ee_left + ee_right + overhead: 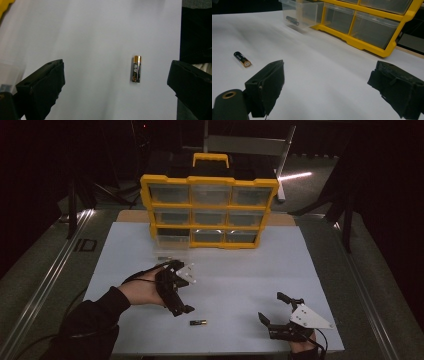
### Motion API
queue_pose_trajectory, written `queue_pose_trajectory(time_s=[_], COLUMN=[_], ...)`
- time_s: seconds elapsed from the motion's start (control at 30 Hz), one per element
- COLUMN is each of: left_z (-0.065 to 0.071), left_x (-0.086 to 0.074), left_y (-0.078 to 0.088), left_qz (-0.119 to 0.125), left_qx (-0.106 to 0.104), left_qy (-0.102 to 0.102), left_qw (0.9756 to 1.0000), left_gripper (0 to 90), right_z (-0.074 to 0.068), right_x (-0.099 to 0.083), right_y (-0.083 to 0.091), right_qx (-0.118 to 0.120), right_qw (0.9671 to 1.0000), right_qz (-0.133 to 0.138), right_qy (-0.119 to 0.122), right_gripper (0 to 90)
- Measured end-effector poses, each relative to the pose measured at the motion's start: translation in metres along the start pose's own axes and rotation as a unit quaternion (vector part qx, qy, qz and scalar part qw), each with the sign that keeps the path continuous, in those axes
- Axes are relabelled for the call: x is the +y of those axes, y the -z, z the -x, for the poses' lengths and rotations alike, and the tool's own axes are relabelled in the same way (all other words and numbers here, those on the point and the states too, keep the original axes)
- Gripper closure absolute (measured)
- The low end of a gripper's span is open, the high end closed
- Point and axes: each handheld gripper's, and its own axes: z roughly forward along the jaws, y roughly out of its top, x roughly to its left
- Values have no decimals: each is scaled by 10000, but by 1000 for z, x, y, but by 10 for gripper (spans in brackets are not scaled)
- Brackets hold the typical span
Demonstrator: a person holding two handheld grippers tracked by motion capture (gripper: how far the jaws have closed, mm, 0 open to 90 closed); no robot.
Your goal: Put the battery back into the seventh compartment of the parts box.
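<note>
Jaws wide on left gripper (181, 287), empty, above battery (136, 69); right gripper (276, 309) wide, empty, on table (240, 270).

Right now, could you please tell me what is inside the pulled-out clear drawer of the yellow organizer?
One dark battery lies inside the clear drawer, seen through its wall. The drawer's back part, within the yellow organizer, is hidden.
</note>
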Motion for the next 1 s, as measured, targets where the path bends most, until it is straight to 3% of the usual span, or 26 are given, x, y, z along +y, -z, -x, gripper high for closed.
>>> queue_pose_trajectory(time_s=[0.57,1.0], left_z=[22,29], left_x=[-8,-16], left_y=[-24,-45], left_qz=[61,36], left_qx=[-220,-291], left_qy=[-86,-120], left_qw=[9997,9995], left_gripper=[23,48], right_z=[-1,-1], right_x=[0,0], right_y=[0,0], right_qx=[16,10], right_qw=[10000,10000], right_qz=[-25,-23], right_qy=[-13,-3], right_gripper=[104,104])
